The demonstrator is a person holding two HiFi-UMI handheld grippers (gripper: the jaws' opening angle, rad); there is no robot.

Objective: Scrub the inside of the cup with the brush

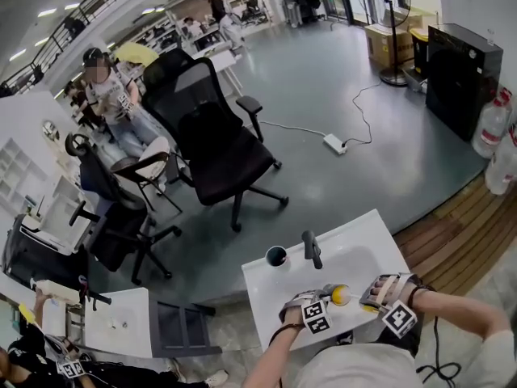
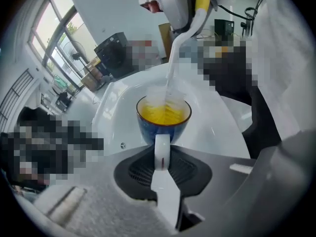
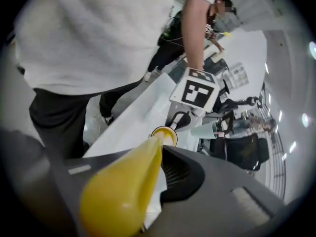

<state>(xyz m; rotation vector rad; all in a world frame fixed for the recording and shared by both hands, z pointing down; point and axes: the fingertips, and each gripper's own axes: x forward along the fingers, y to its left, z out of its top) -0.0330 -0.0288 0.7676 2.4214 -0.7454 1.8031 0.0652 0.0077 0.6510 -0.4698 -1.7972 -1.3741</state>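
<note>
My left gripper (image 2: 162, 151) is shut on the white handle of a blue cup (image 2: 164, 126) and holds it over the white sink (image 2: 118, 102). The brush's yellow bristle head (image 2: 163, 113) sits inside the cup, and its white stem (image 2: 173, 65) rises to a yellow grip. My right gripper (image 3: 156, 153) is shut on that yellow brush grip (image 3: 123, 186), which points at the cup (image 3: 164, 135). In the head view the cup (image 1: 339, 295) hangs between the left gripper (image 1: 321, 304) and the right gripper (image 1: 368, 297), near the sink's front edge.
A dark faucet (image 1: 311, 249) stands at the back of the white sink unit (image 1: 363, 245), with a second dark cup (image 1: 276, 255) on its left corner. Black office chairs (image 1: 218, 152) and seated people are on the grey floor beyond.
</note>
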